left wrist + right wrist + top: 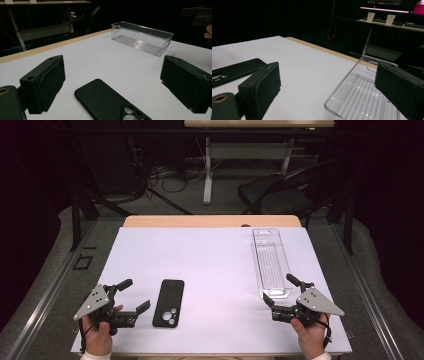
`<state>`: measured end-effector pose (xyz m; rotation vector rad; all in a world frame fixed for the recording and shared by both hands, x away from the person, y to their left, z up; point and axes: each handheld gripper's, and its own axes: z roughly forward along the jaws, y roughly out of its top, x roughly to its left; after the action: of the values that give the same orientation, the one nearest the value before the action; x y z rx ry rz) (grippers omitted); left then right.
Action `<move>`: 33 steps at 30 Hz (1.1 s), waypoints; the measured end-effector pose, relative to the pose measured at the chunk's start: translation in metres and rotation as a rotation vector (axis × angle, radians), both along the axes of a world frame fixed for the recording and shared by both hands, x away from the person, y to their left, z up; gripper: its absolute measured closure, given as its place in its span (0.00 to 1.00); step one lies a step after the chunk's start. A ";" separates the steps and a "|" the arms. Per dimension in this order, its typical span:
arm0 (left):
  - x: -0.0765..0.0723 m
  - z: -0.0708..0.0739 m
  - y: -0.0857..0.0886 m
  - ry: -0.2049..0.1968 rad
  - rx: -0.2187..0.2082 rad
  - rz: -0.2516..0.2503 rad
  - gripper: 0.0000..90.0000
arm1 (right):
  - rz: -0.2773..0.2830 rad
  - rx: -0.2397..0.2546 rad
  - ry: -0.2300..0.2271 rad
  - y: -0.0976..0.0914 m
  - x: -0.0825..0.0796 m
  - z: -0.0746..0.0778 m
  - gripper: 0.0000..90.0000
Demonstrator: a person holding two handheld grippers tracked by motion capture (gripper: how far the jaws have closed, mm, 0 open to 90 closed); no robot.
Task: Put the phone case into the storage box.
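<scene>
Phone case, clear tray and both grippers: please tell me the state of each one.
Phone case: lying flat on the table, camera cut-outs at the near end, not held.
Clear tray: upright on the table, empty, not gripped.
Left gripper: open, jaws wide apart beside the phone case, holding nothing.
Right gripper: open, jaws at the tray's near end, holding nothing.

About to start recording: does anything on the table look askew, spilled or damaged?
Nothing stands out. The black phone case lies flat, camera cutouts up, and the clear tray sits upright and empty. Both grippers, left and right, are open.
</scene>
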<state>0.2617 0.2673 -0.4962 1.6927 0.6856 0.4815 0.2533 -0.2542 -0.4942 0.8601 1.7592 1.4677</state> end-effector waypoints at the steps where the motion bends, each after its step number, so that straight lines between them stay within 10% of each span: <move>1: 0.000 0.000 0.000 -0.001 -0.002 -0.002 0.07 | 0.001 0.007 -0.001 -0.001 -0.001 0.000 0.07; 13: 0.001 0.001 -0.001 0.009 -0.002 0.002 0.07 | 0.011 0.004 0.013 0.000 -0.003 -0.003 0.07; 33: 0.014 0.023 -0.021 0.148 0.097 0.018 0.01 | 0.022 -0.034 0.023 0.006 -0.006 -0.004 0.06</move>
<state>0.2754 0.2463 -0.4729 1.8284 0.7955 0.4106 0.2476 -0.2480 -0.4981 0.8458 1.8104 1.4434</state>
